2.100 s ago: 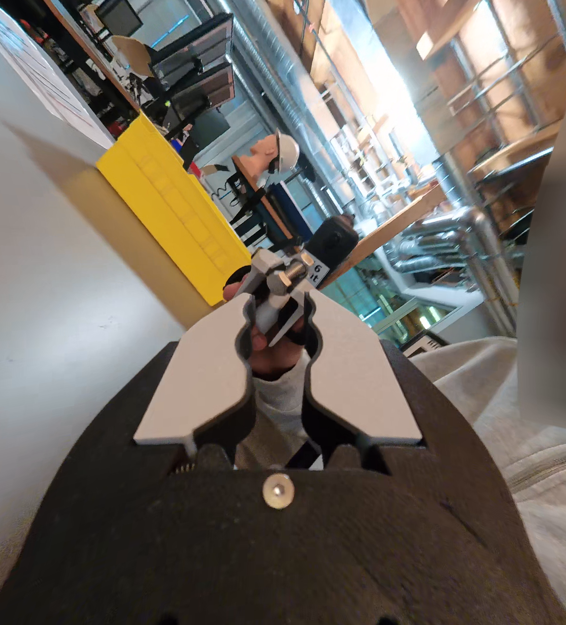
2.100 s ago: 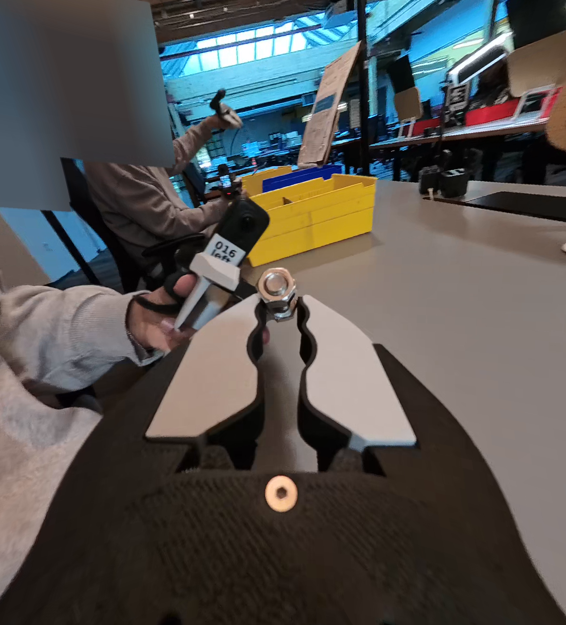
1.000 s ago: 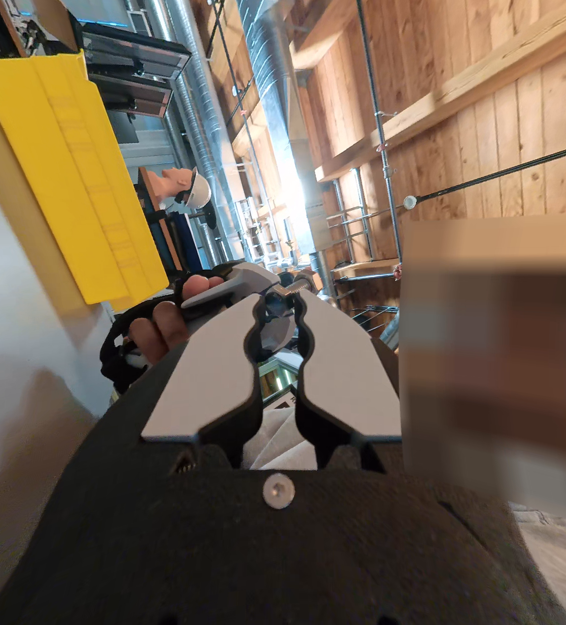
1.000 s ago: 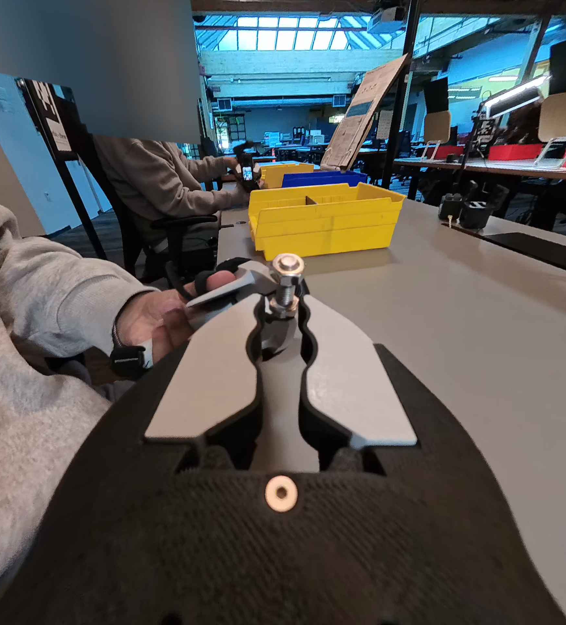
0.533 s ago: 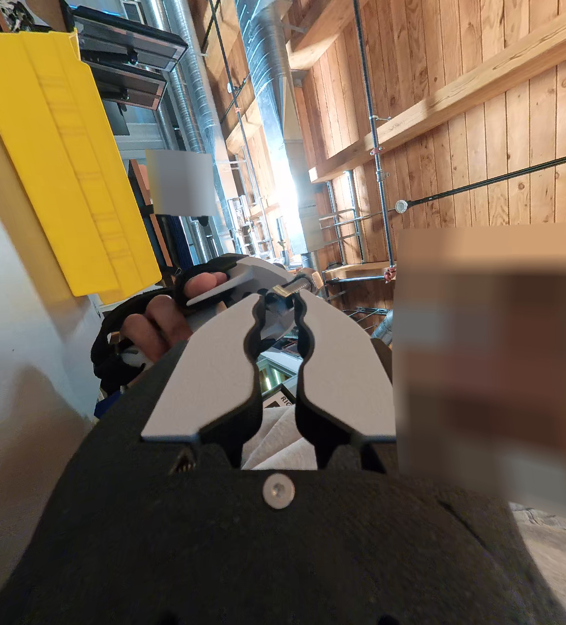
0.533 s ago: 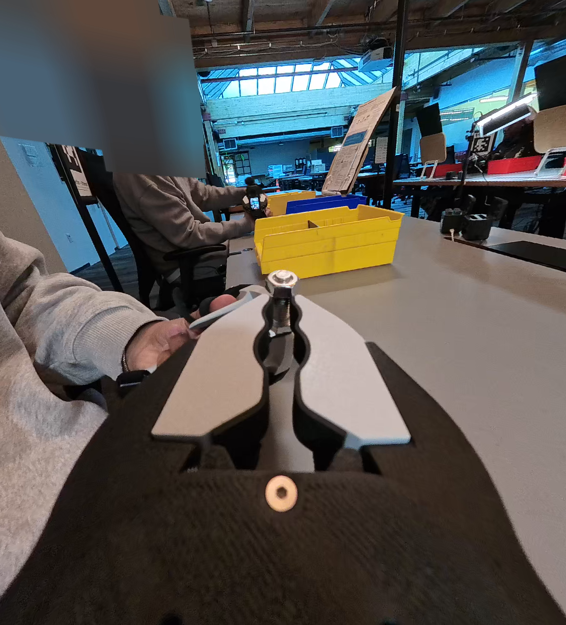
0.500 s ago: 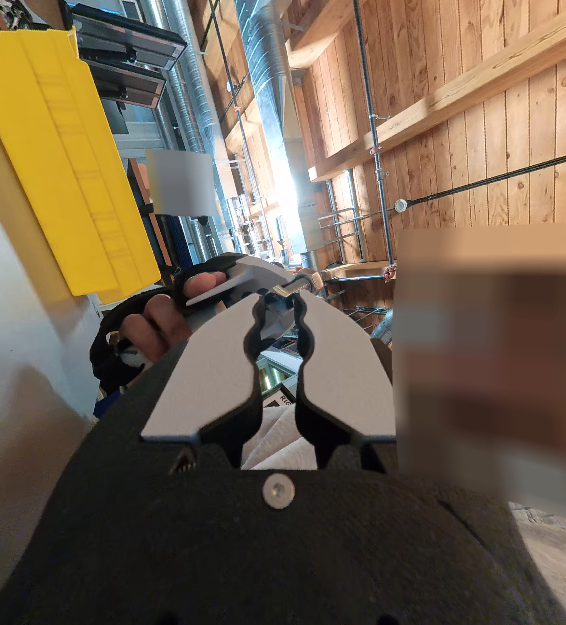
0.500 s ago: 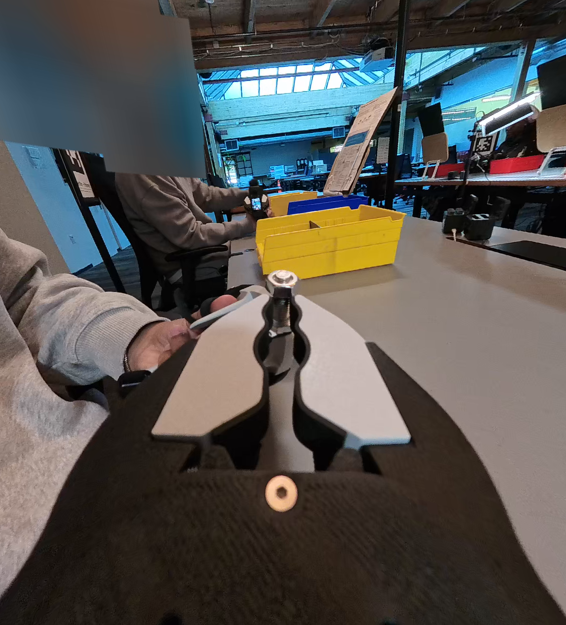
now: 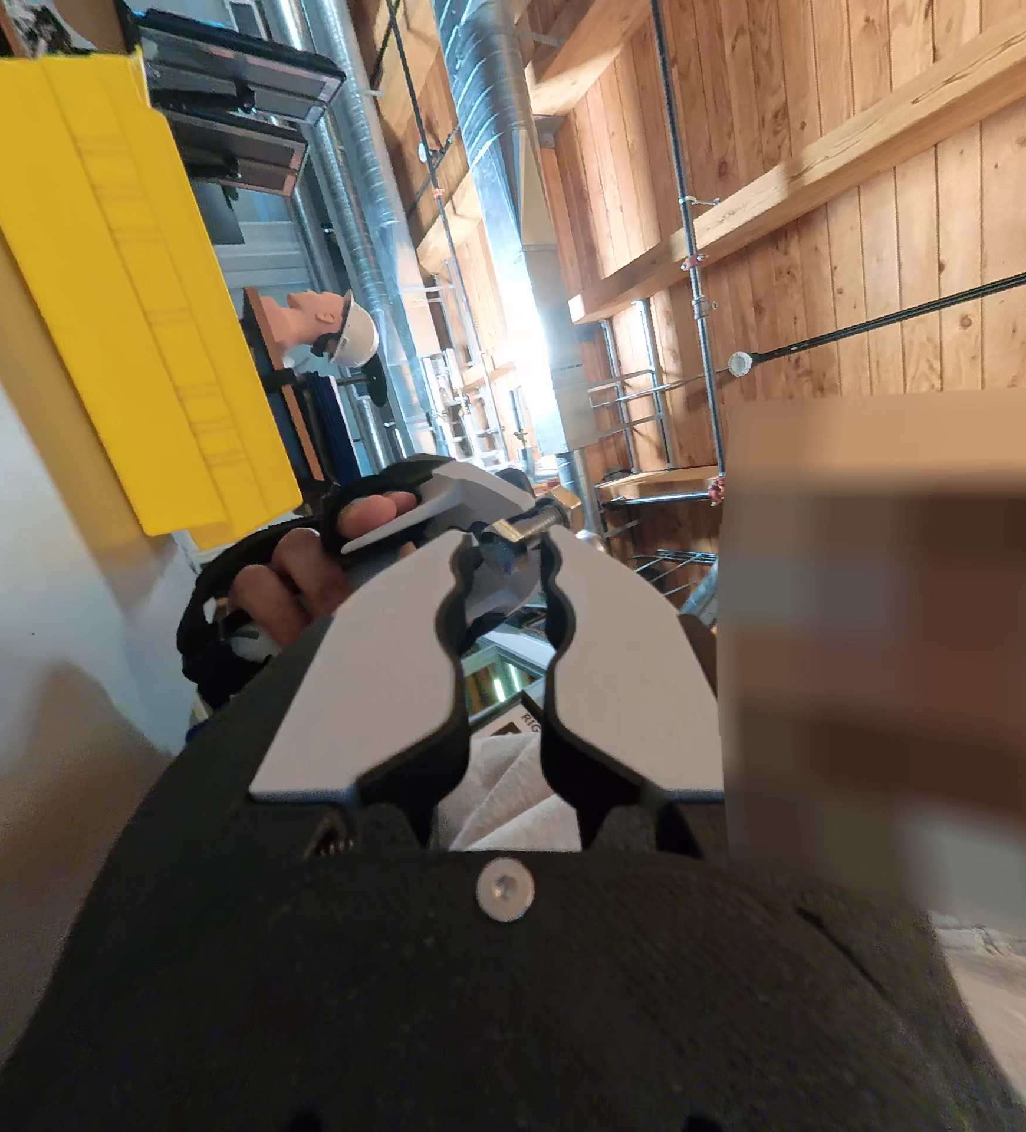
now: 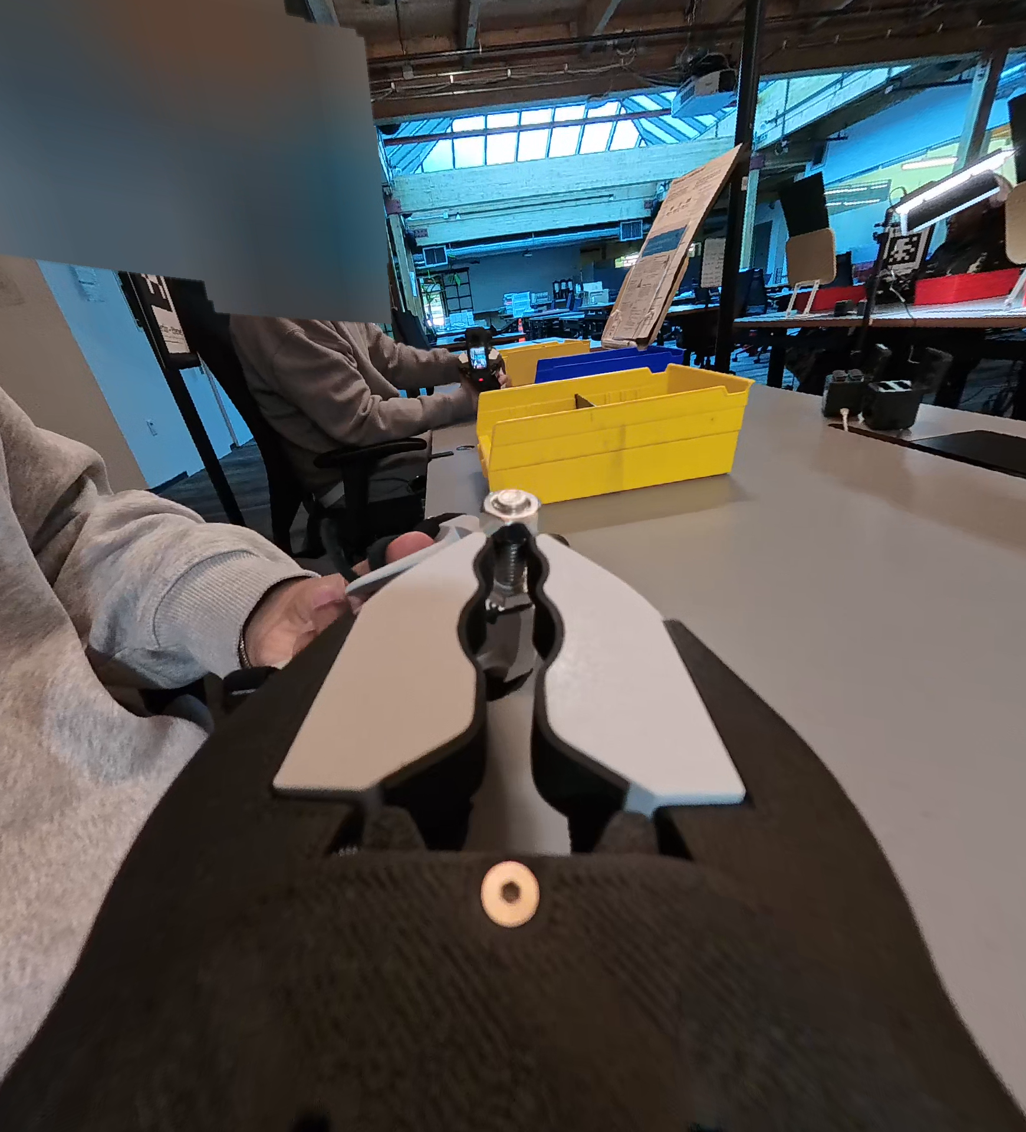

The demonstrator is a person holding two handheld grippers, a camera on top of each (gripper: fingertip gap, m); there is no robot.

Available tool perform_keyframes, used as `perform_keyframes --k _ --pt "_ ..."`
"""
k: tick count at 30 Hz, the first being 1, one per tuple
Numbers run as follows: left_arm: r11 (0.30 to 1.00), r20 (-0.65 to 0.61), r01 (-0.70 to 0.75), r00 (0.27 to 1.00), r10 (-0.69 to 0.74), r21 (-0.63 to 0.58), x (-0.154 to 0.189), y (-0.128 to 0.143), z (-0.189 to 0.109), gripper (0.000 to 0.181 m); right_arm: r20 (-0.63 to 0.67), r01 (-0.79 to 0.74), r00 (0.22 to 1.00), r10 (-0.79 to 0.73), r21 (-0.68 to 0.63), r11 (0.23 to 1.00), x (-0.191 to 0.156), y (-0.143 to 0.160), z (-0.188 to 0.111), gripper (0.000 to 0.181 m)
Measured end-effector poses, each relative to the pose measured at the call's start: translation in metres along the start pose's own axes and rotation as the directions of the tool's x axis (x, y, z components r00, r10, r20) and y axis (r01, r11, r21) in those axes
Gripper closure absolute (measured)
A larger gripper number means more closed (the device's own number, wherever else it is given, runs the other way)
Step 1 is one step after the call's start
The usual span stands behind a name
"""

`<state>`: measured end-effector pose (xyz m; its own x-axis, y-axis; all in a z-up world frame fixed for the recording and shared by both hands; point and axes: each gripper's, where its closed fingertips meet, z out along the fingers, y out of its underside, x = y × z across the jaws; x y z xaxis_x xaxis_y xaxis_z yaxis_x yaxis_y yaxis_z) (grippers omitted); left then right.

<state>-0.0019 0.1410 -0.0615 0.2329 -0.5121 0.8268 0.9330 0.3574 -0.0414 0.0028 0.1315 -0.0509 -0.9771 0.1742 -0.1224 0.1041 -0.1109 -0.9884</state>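
A steel bolt (image 10: 509,566) stands upright between the fingertips of my right gripper (image 10: 510,542), which is shut on its threaded shaft, the head (image 10: 510,505) above the tips. A hex nut (image 10: 505,599) sits lower on the shaft. In the left wrist view the bolt (image 9: 538,520) lies sideways across my left gripper (image 9: 507,542), whose jaws stand a nut's width apart around the nut (image 9: 507,530). Both grippers meet above the near edge of the grey table (image 10: 804,612). The right gripper (image 9: 461,496) and the left gripper (image 10: 418,554) each show in the other's view, held by hands.
A yellow bin (image 10: 608,441) stands on the table beyond the bolt, also in the left wrist view (image 9: 118,294). A blue bin (image 10: 596,361) is behind it. Another person (image 10: 327,392) sits at the left. A black mat (image 10: 1000,453) and black chargers (image 10: 872,398) are at the right.
Since a second ago my right gripper has narrowed from the nut onto the bolt's shaft and the bolt sits deeper between its fingers. The left gripper has kept its jaw width.
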Motion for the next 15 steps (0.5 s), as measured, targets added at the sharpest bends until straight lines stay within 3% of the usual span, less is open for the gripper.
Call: perform_keyframes --k 1,4,7,9,12,14,15 --pt "1.000 0.010 -0.016 1.000 0.016 0.004 0.000 -0.002 -0.001 0.153 -0.001 -0.001 1.000 0.001 -0.005 1.000 0.001 0.000 0.000 0.172" --pt "0.989 0.055 -0.135 0.989 0.138 -0.056 0.003 -0.003 0.000 0.143 -0.007 -0.002 1.000 0.002 -0.003 1.000 0.004 -0.001 -0.003 0.172" --pt "0.913 0.104 -0.364 0.917 0.386 -0.185 0.008 0.003 0.001 0.140 0.015 -0.030 0.999 0.030 0.015 0.999 0.005 -0.006 -0.008 0.172" --pt "0.805 0.139 -0.519 0.809 0.572 -0.287 0.005 0.007 0.000 0.139 0.067 -0.063 0.996 0.062 0.006 0.998 0.001 -0.006 -0.010 0.172" --pt "0.576 0.108 -0.674 0.602 0.791 -0.462 -0.004 0.020 -0.003 0.139 0.129 -0.081 0.988 0.085 -0.036 0.996 -0.005 -0.001 -0.011 0.171" --pt "0.452 0.069 -0.724 0.491 0.868 -0.521 -0.010 0.028 -0.004 0.139 0.154 -0.084 0.984 0.089 -0.041 0.996 -0.008 -0.001 -0.011 0.171" --pt "0.426 0.052 -0.736 0.472 0.880 -0.526 -0.010 0.031 -0.003 0.139 0.171 -0.091 0.981 0.096 -0.041 0.995 -0.010 -0.001 -0.012 0.171"
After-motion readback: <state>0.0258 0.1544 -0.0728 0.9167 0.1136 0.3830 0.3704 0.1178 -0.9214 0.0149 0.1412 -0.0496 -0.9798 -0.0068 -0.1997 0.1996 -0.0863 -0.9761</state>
